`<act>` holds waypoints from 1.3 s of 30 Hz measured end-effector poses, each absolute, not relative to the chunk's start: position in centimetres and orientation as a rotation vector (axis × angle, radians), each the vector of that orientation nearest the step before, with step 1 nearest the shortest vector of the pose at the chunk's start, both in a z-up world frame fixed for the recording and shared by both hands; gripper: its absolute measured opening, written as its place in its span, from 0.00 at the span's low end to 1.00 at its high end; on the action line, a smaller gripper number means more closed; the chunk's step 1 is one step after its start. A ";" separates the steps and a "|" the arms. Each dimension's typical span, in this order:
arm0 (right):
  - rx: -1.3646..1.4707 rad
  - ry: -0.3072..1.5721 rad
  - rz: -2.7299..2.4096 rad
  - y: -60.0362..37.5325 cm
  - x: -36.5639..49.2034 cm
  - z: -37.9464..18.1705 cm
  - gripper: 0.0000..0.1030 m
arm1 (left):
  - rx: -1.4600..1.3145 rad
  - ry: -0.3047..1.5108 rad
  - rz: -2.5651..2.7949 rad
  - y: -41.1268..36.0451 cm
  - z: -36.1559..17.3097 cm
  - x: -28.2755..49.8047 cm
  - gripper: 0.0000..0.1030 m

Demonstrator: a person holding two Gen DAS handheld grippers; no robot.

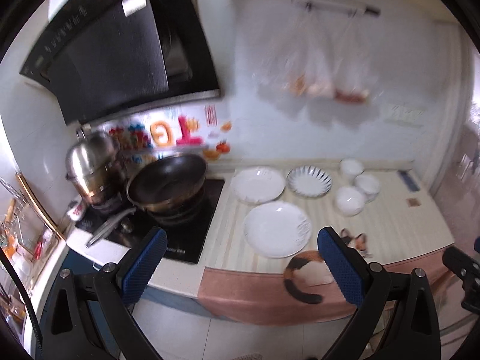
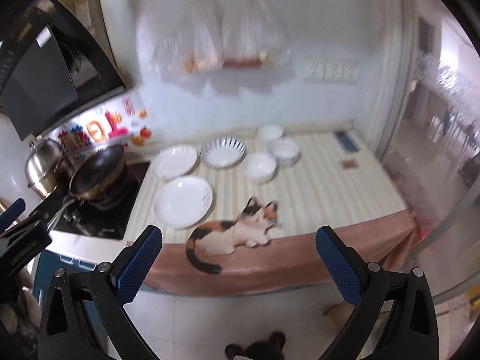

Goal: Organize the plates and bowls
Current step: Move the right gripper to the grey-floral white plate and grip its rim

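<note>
Right wrist view: both grippers, the right gripper [image 2: 238,241] and the left gripper [image 1: 242,243], spread empty; better to approach the near white plate [image 2: 183,201], centre frame, low at its rim.

My right gripper [image 2: 238,258] hangs with its blue pads wide apart over the counter's front edge. At twelve o'clock lie three plates: the nearest white plate [image 2: 183,202], a second white plate [image 2: 174,162], a blue-striped plate [image 2: 223,152]. Three white bowls [image 2: 259,166] cluster at one o'clock. A wok [image 2: 97,172] sits at ten.
</note>
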State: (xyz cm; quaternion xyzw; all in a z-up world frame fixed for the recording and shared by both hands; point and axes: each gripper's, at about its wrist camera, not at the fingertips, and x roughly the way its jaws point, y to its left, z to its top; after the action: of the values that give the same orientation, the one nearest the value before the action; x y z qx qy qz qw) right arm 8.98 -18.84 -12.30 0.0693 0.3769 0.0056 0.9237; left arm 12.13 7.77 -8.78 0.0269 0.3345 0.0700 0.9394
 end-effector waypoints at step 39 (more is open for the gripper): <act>0.185 1.382 0.462 -7.5 50.6 -45.3 0.26 | -0.258 1.418 0.056 14.8 -40.3 39.5 0.45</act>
State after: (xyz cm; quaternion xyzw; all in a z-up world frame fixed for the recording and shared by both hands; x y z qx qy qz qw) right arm 50.63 -7.50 -45.32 0.0842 0.6304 0.2110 0.7423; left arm 39.52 14.76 -40.32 -0.1183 0.6492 0.0254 0.7509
